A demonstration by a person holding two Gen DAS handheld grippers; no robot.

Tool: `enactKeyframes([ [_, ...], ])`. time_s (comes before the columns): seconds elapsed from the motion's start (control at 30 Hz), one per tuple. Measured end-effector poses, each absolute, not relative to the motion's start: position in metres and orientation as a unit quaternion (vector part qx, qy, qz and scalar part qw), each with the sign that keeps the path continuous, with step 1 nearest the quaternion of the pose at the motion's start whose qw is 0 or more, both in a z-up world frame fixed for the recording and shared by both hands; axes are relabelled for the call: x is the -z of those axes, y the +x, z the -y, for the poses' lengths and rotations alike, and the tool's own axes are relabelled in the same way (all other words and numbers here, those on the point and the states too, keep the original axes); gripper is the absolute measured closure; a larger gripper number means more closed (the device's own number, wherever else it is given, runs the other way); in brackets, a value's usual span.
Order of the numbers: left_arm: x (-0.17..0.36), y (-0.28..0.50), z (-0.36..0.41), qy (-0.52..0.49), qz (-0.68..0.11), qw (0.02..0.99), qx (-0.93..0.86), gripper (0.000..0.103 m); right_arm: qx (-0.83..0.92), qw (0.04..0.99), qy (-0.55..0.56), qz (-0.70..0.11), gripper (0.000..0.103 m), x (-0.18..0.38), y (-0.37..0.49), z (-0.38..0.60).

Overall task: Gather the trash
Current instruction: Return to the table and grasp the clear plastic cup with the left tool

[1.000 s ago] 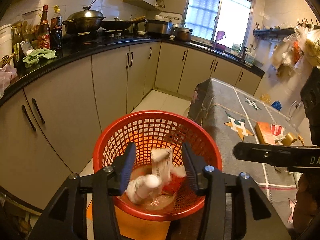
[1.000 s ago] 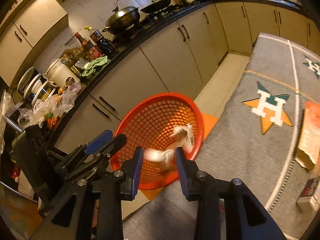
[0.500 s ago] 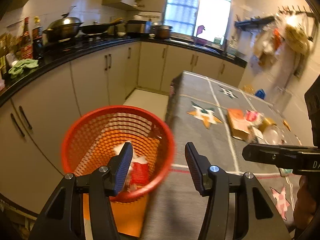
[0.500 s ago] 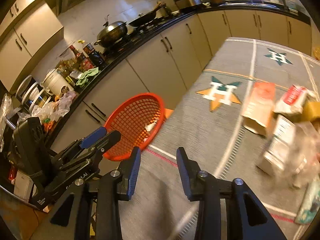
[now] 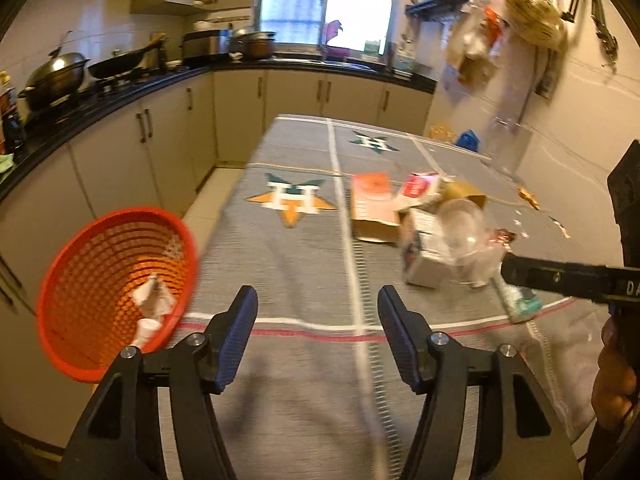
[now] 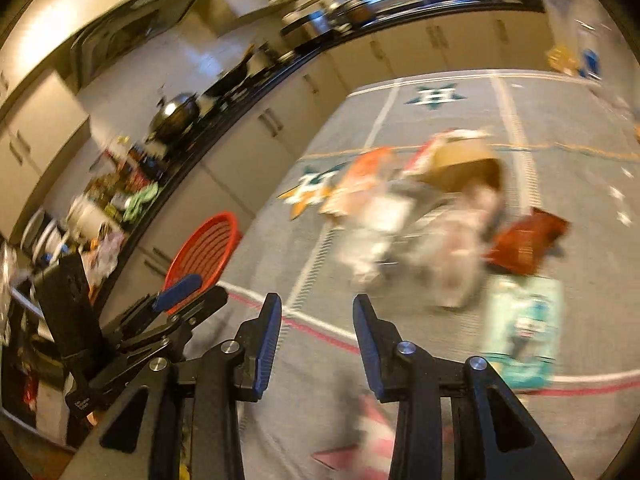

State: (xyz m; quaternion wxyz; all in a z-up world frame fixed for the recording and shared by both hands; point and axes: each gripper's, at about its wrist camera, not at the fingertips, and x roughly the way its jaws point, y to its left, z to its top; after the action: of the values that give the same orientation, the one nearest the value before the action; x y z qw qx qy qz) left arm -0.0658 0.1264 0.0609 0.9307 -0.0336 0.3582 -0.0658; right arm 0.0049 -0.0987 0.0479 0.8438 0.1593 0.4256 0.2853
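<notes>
A red mesh basket [image 5: 116,288] stands beside the table's left edge with white and red scraps in it; it also shows in the right wrist view [image 6: 204,252]. A pile of trash lies on the grey table cloth [image 5: 296,264]: an orange carton [image 5: 372,204], a clear plastic cup [image 5: 460,224], a white box [image 5: 426,264], a brown paper cup [image 6: 464,164], a red wrapper [image 6: 524,240] and a teal packet [image 6: 524,328]. My left gripper [image 5: 318,308] is open and empty over the cloth. My right gripper [image 6: 316,316] is open and empty, short of the pile.
A black counter [image 5: 100,96] with a wok, pots and bottles runs along the left and back over beige cabinets. Bags hang on the right wall [image 5: 516,12]. Small scraps lie on the far right of the cloth [image 5: 528,200].
Both grippers have swung from over the basket to the right, over the table. The scrap seen between the fingers now lies in the basket. The trash pile has come into view.
</notes>
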Motion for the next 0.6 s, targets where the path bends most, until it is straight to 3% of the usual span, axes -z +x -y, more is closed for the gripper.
enactKeyframes([
  [0.17, -0.067, -0.051, -0.093, -0.03, -0.369, 0.923, 0.104, 0.032, -0.243, 0.855, 0.203, -0.411, 0.062, -0.05, 0.009, 0.153],
  [0.27, -0.071, -0.038, -0.073, -0.034, -0.375, 0.917, 0.13, 0.023, -0.225, 0.859, 0.223, -0.402, 0.055, -0.05, 0.009, 0.177],
  [0.6, -0.059, 0.011, -0.033, -0.047, -0.412, 0.894, 0.169, 0.022, -0.207, 0.856, 0.251, -0.402, 0.054, -0.04, 0.011, 0.21],
])
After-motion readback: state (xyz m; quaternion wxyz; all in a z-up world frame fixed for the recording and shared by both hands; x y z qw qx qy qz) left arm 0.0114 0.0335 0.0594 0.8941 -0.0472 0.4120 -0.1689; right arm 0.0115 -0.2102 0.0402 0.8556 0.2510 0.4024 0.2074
